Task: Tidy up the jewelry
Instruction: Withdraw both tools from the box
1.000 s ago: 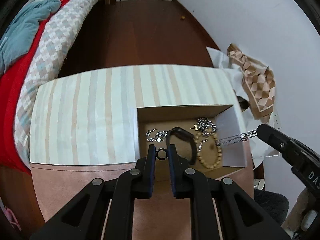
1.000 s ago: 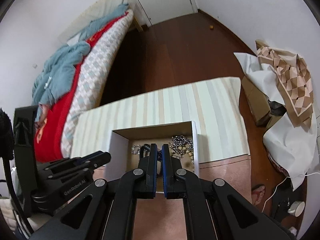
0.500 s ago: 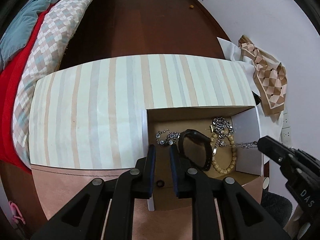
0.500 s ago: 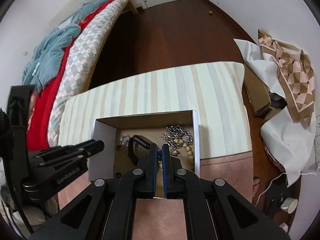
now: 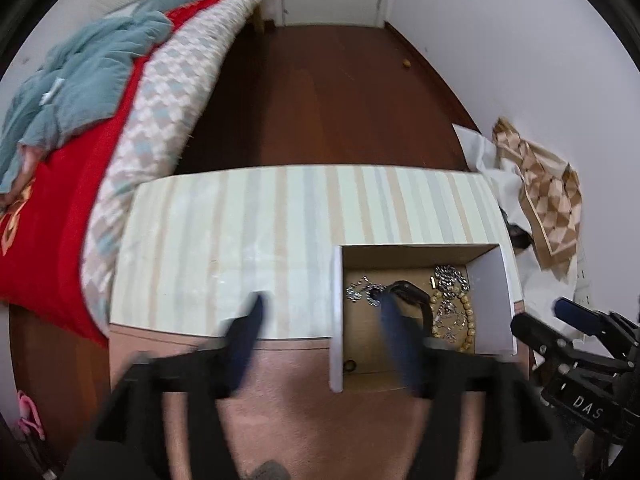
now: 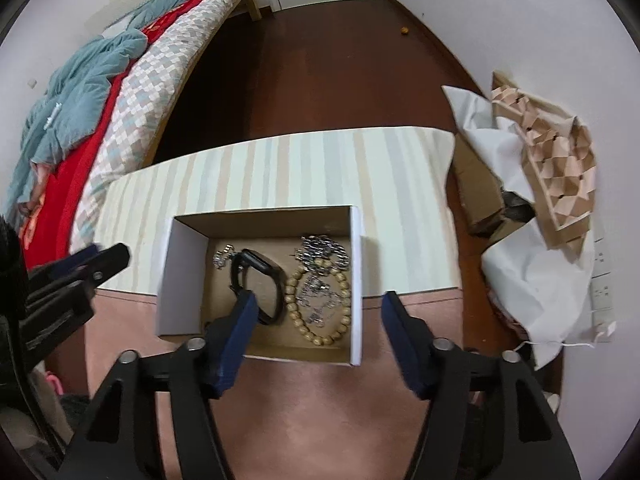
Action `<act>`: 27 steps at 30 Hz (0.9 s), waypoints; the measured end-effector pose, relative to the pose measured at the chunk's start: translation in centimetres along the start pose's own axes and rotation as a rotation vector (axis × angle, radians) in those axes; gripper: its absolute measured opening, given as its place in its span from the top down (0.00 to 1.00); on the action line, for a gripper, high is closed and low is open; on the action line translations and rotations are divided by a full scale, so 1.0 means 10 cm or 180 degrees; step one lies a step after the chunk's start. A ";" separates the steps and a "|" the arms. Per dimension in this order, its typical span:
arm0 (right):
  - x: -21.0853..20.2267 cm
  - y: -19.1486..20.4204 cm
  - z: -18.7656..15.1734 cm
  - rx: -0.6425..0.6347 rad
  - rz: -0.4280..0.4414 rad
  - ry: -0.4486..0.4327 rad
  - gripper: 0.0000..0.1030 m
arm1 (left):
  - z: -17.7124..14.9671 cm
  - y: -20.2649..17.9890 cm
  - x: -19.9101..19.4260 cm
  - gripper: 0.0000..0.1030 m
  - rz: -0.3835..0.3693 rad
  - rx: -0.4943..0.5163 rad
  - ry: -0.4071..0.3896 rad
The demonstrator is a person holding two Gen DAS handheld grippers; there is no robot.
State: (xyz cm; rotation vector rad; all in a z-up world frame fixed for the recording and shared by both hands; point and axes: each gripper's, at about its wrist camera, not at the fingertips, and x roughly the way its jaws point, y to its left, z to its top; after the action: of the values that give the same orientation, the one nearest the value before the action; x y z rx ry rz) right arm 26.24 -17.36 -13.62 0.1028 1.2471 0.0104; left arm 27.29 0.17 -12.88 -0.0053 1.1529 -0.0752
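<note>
Right wrist view: the right tool [image 6: 316, 312] hangs spread wide and empty over a white box [image 6: 166, 276] on the bench [image 6: 280, 168], where a bead bracelet [image 6: 320, 304], black watch [image 6: 256, 284] and silver chains [image 6: 324, 250] lie. The left tool [image 5: 320, 320] is also wide, empty.

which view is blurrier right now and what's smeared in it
Left wrist view: the left gripper fingers are streaked with motion blur, while the box stays fairly sharp. Right wrist view: crisper; the right gripper and bead bracelet read clearly. Both show fisheye bending.
</note>
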 end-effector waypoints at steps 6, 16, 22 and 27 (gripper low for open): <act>-0.07 0.01 -0.20 -0.0052 -0.0290 -0.0078 0.01 | -0.24 0.00 -0.08 0.07 0.0246 0.0037 -0.0047; -0.74 0.01 -0.60 -0.0002 -0.0382 -0.0393 0.00 | -0.54 -0.10 -0.62 0.07 0.0268 0.0032 -0.0269; -1.37 0.00 -0.82 0.0041 -0.0399 -0.0659 0.00 | -0.72 -0.16 -1.20 0.07 0.0257 0.0022 -0.0514; -1.95 0.01 -1.06 0.0049 -0.0371 -0.0891 0.00 | -0.90 -0.16 -1.74 0.07 0.0282 0.0008 -0.0738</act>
State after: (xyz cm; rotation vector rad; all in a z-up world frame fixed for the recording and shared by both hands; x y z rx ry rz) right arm 10.01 -17.72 1.47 0.0427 0.9718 -0.1112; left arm 11.98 0.01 -0.60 0.0386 0.9201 0.0028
